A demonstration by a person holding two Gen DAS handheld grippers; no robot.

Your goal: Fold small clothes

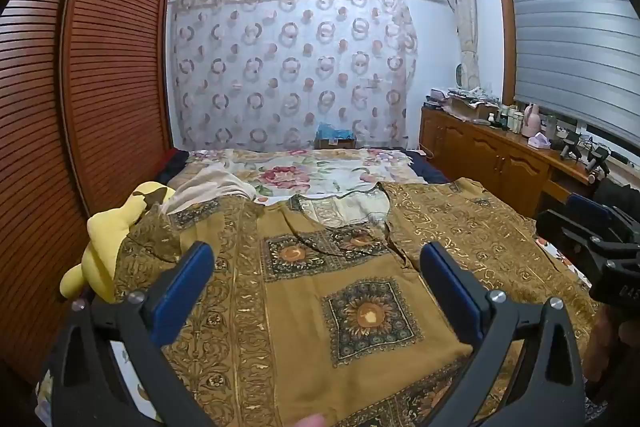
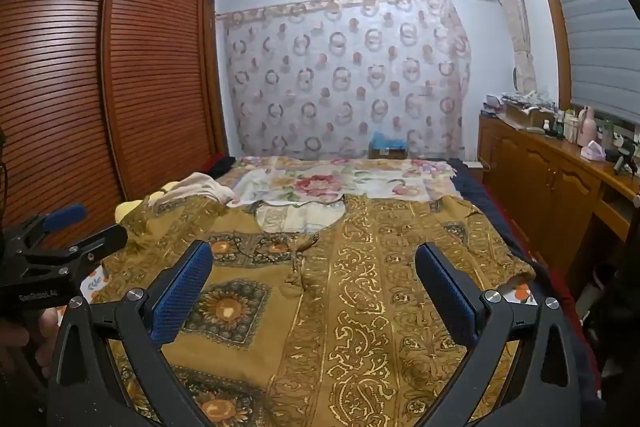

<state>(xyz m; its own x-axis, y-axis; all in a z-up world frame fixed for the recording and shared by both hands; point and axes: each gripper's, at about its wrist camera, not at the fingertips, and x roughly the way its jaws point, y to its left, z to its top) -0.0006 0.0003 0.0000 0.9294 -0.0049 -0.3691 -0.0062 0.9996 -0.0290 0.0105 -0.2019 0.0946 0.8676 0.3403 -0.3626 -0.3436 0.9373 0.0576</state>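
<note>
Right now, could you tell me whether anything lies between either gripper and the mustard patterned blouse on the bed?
Nothing visible does. The mustard patterned blouse lies spread directly under the open left gripper and open right gripper. The yellow plush toy sits off at its left edge.

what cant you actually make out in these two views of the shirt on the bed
- Shirt hem: cut off by the bottom edge and both grippers, both views.
- Yellow plush toy: partly under the shirt's sleeve, face hidden; only a sliver in the right wrist view.
- Bottles on the dresser: too small to identify.
- Right gripper in left wrist view: cut off by the edge.
</note>
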